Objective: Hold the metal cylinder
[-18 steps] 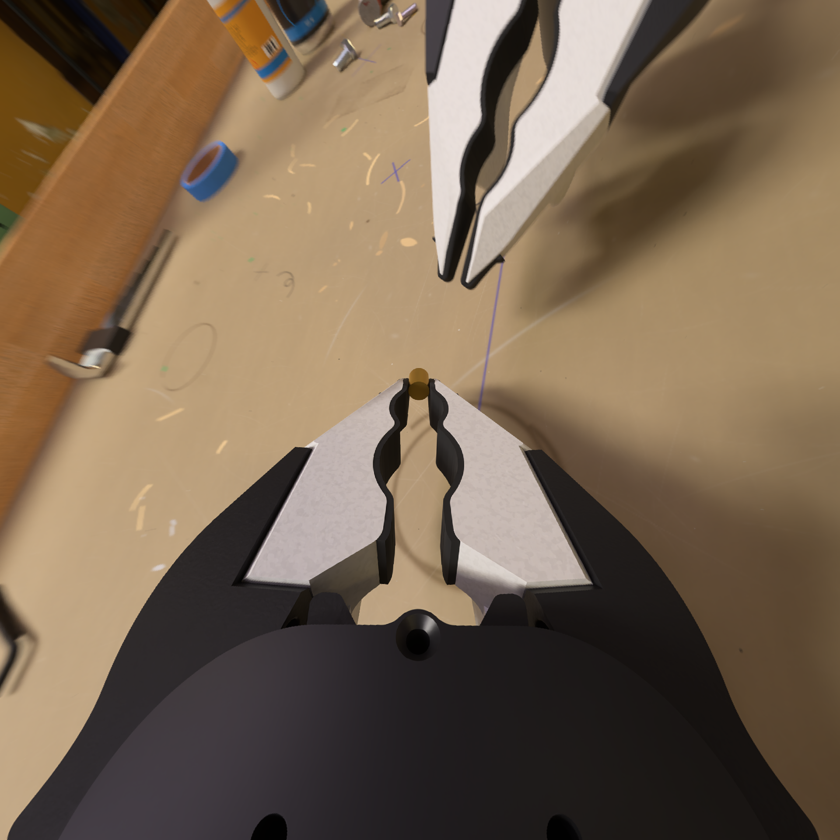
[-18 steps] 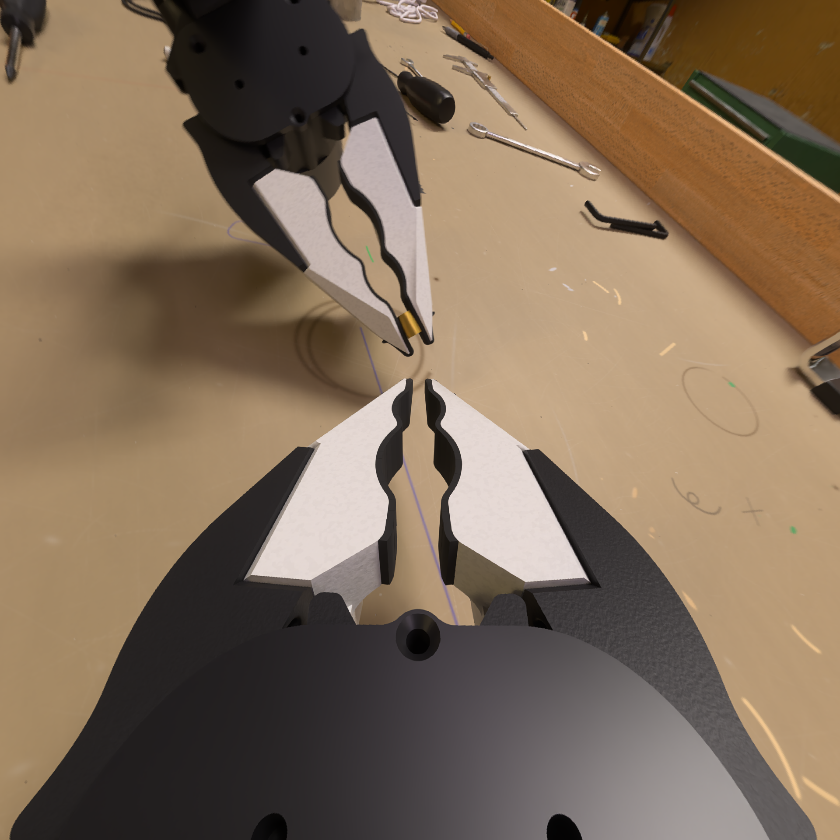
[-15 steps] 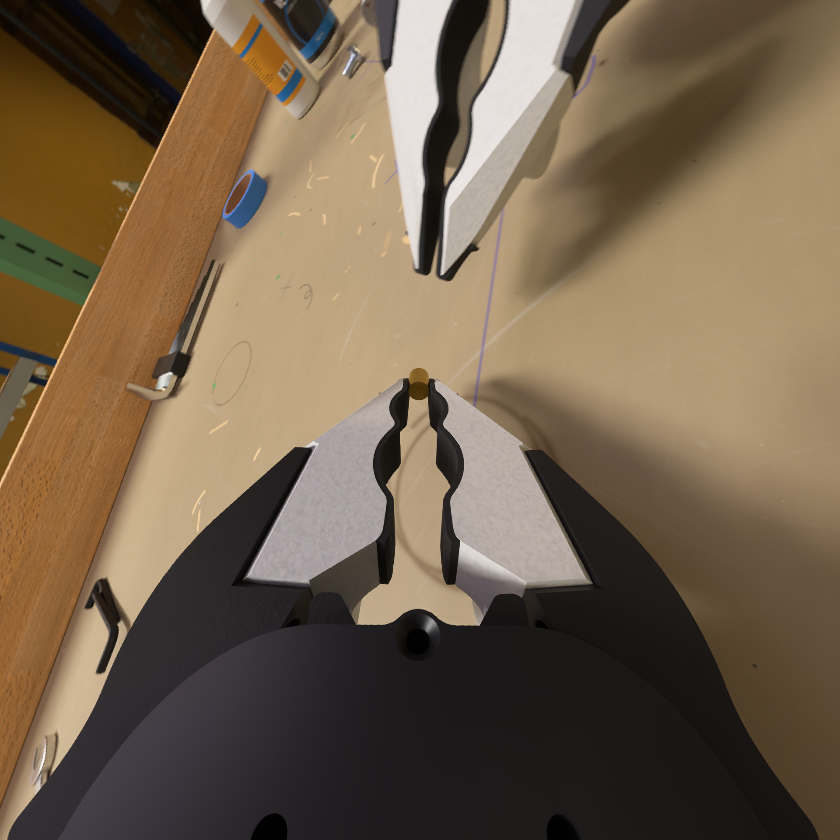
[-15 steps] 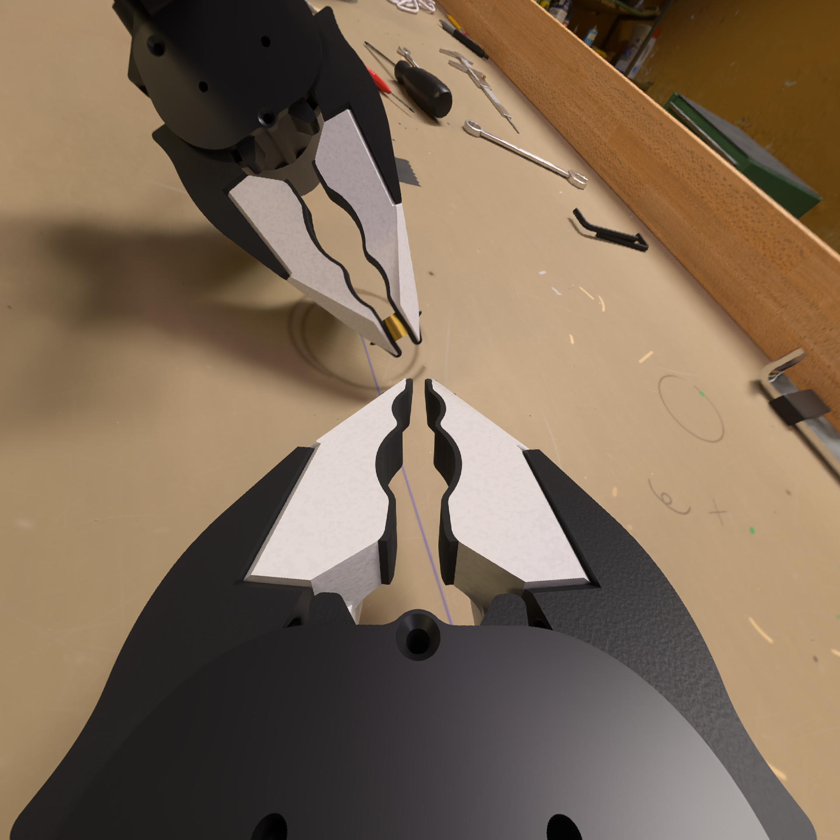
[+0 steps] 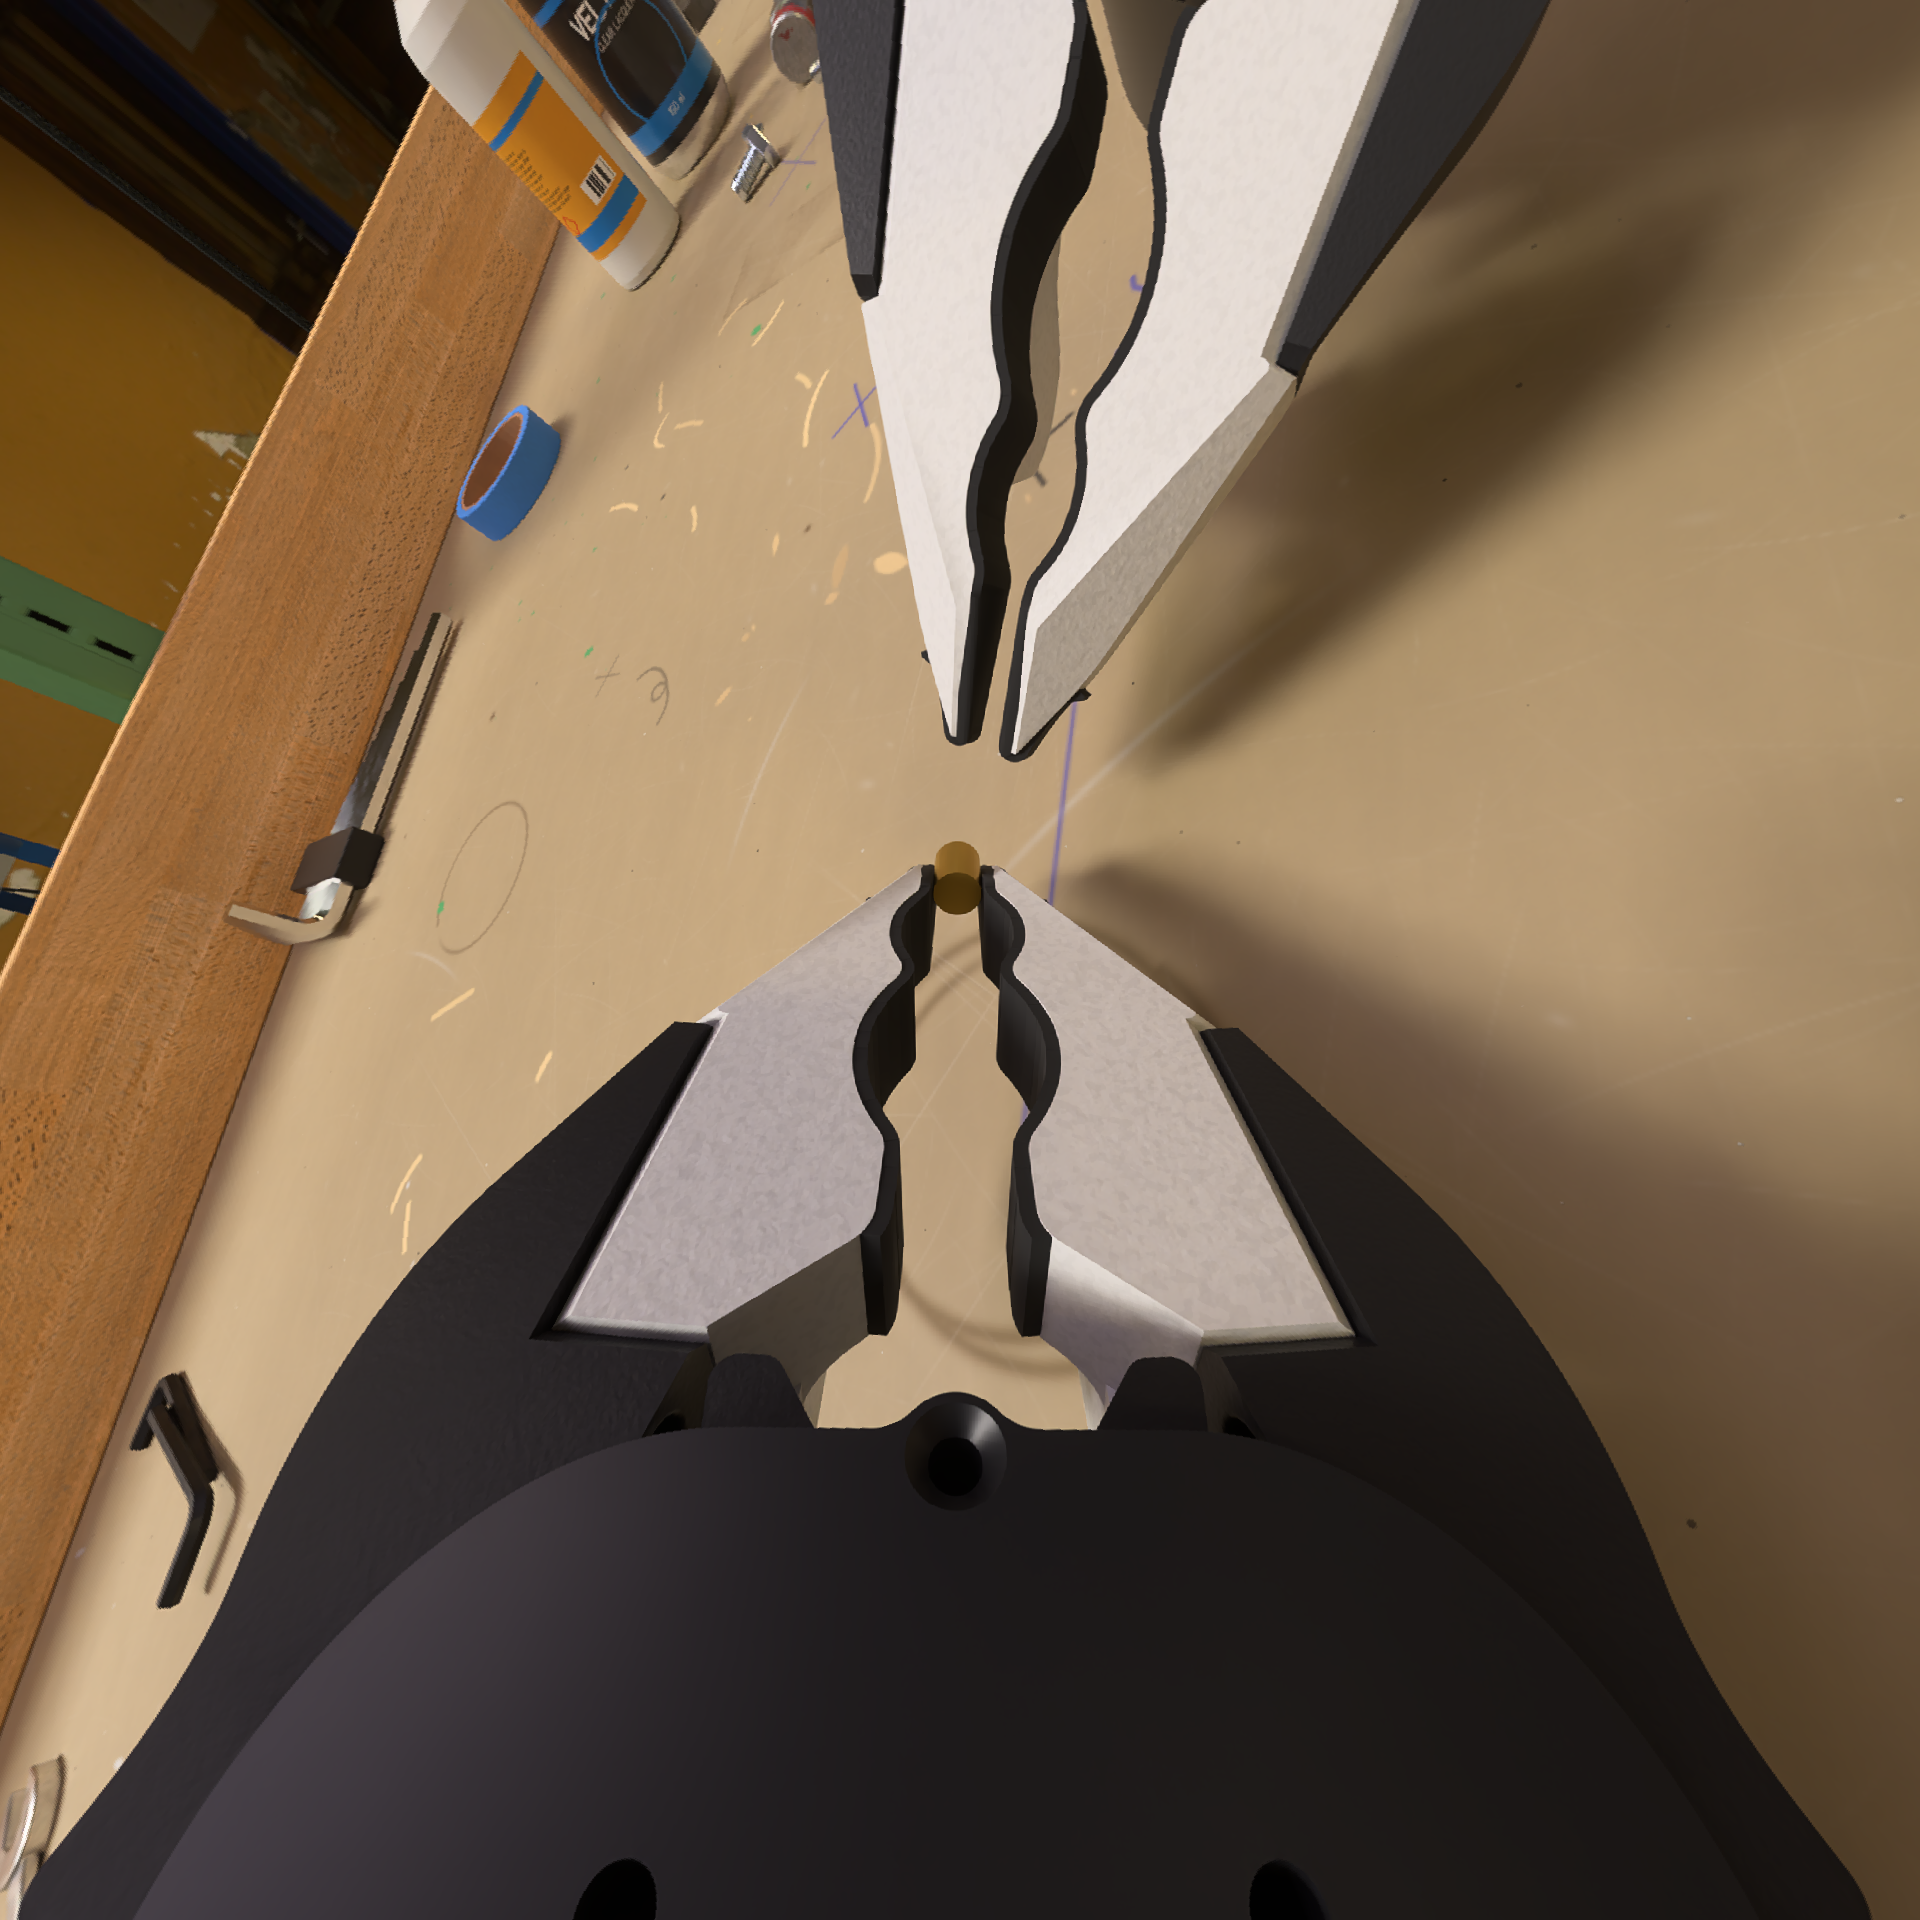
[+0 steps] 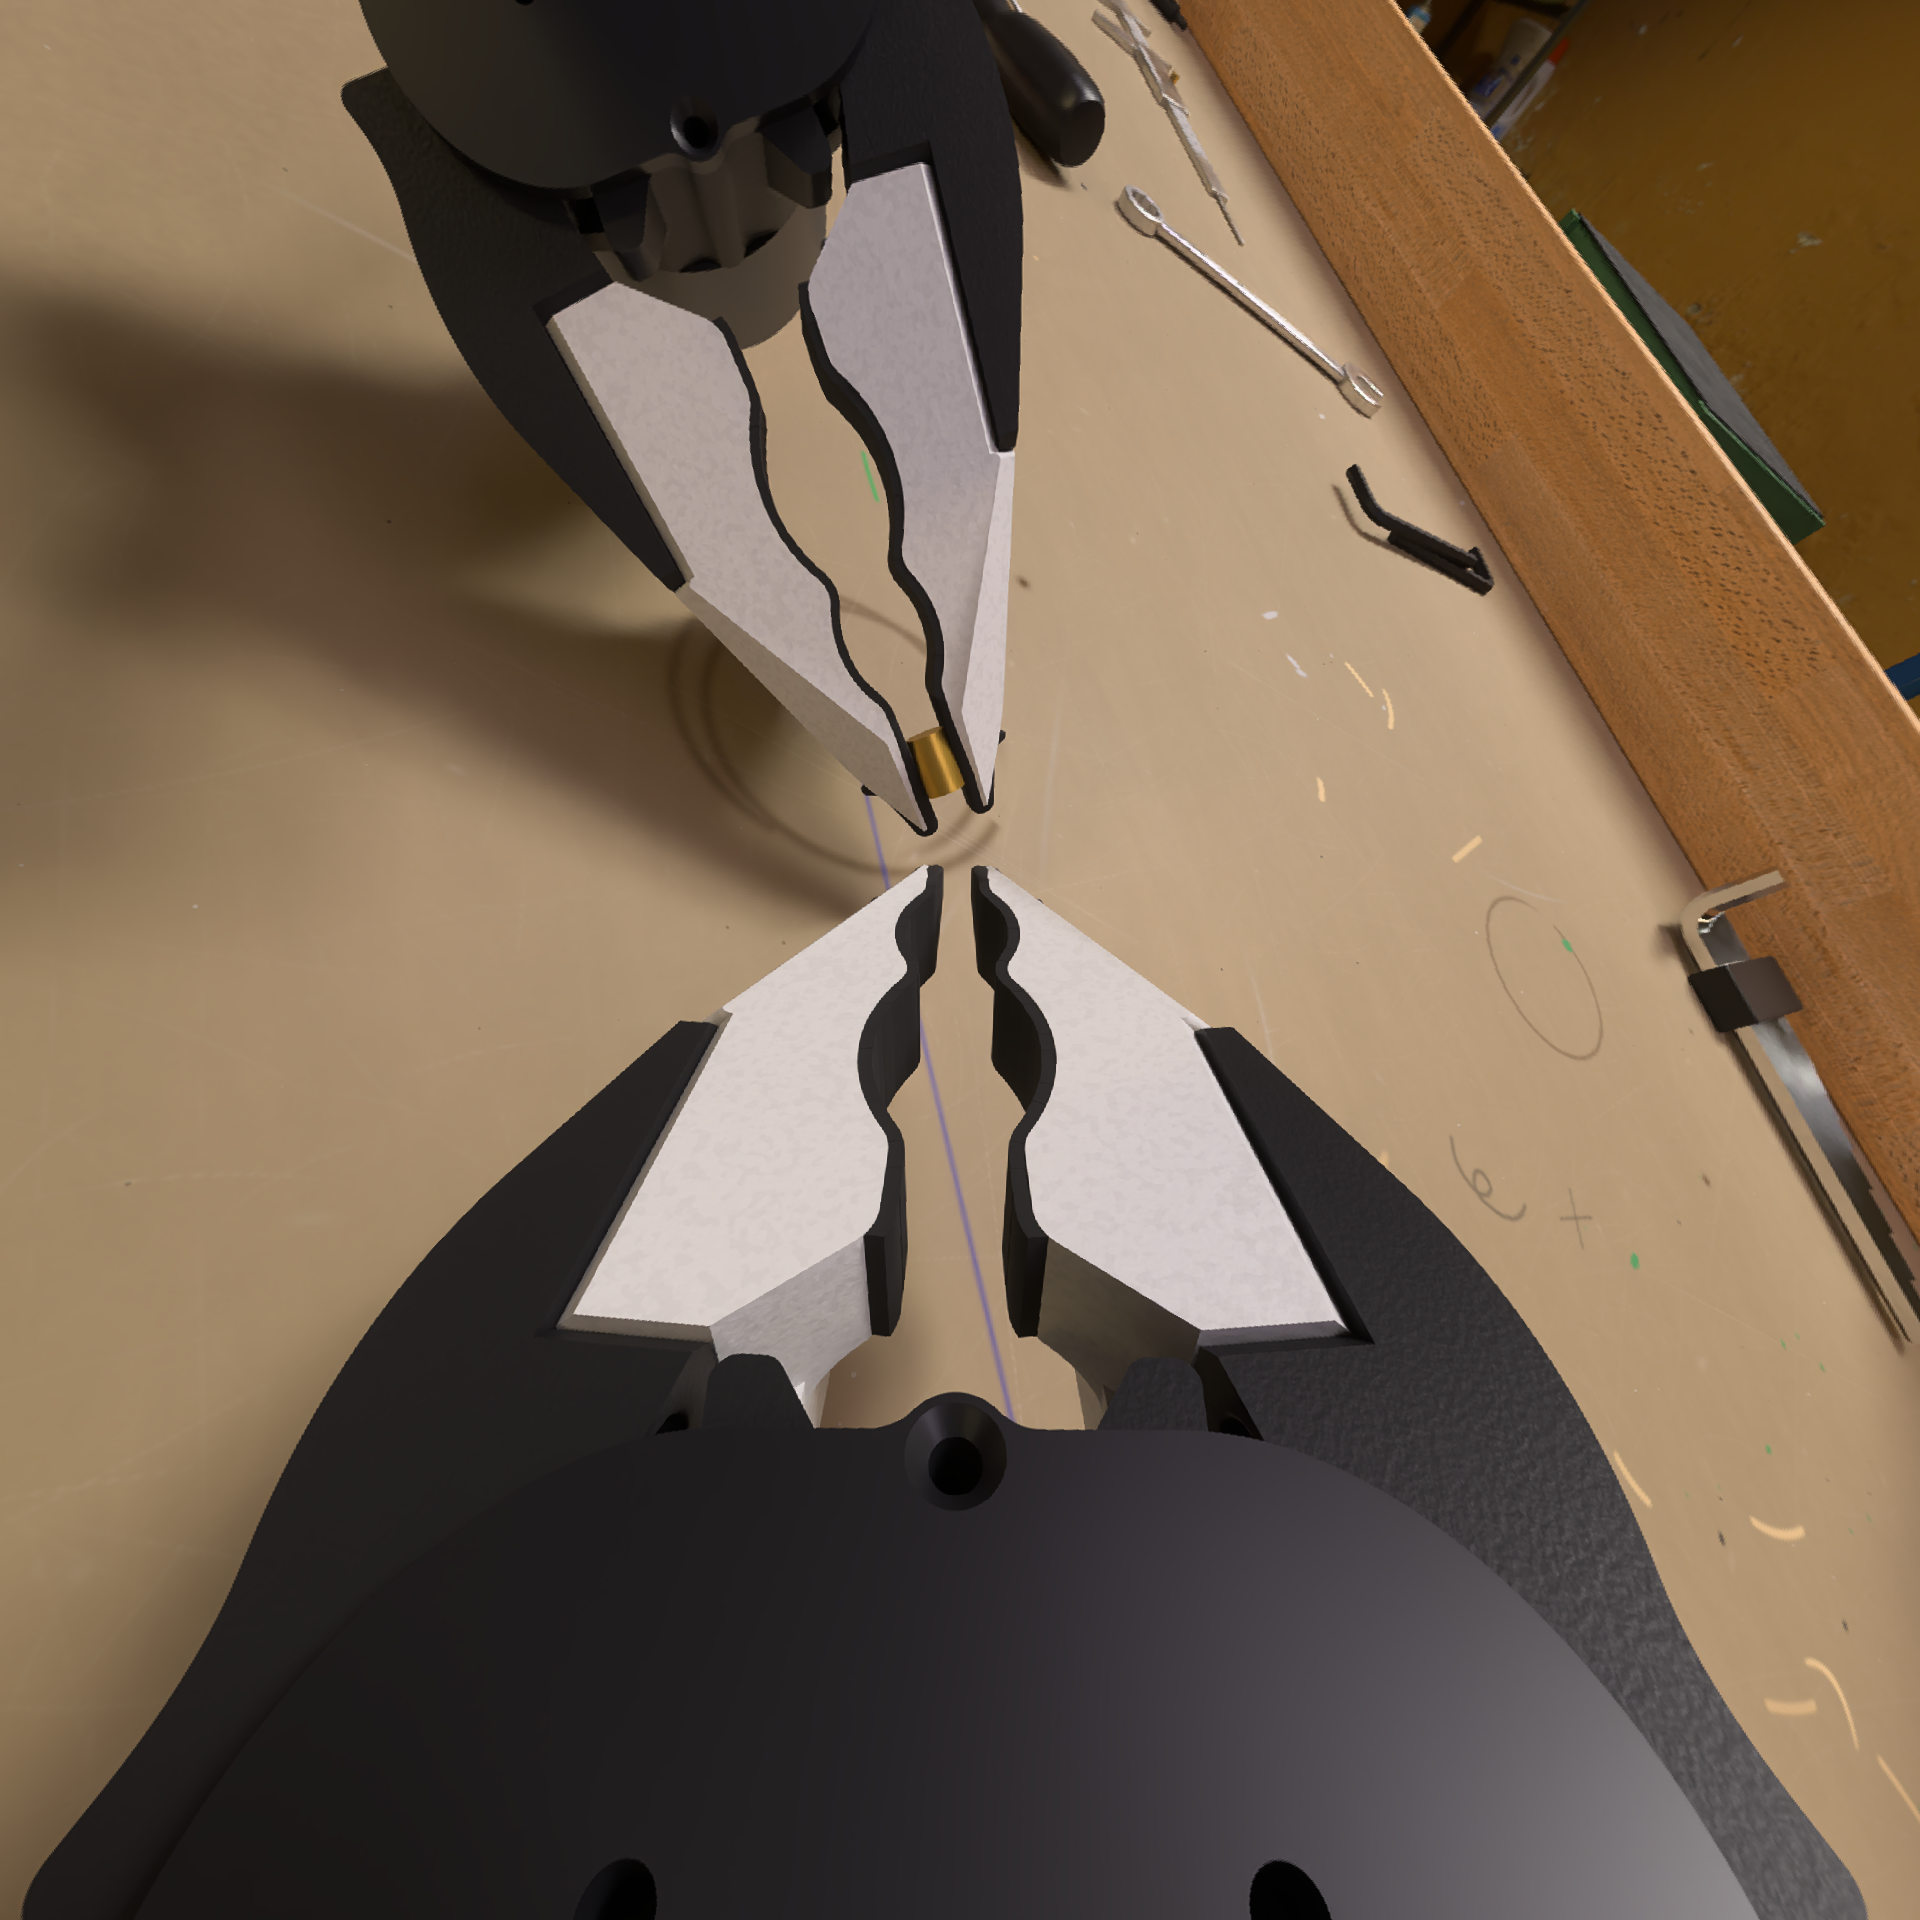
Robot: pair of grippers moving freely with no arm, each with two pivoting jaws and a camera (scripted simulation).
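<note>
in the left wrist view we see the left gripper with its jaws pressed on a small brass-coloured metal cylinder, which sits right at the fingertips and sticks out a little past them. in the right wrist view the same cylinder shows between the tips of that gripper, at 12 o'clock from our own fingers and just above the tan bench.

the right gripper holds nothing; its jaws are nearly together, with only a narrow slit between the tips. it points at the left gripper tip to tip, near but not touching. in the left wrist view it comes down from 12 o'clock.

around them, in the left wrist view, a blue tape roll lies at 10 o'clock, a bottle at 11 o'clock, and a metal square at 9 o'clock beside the wooden rail. in the right wrist view a wrench lies at 1 o'clock and a black hex key at 2 o'clock.
</note>
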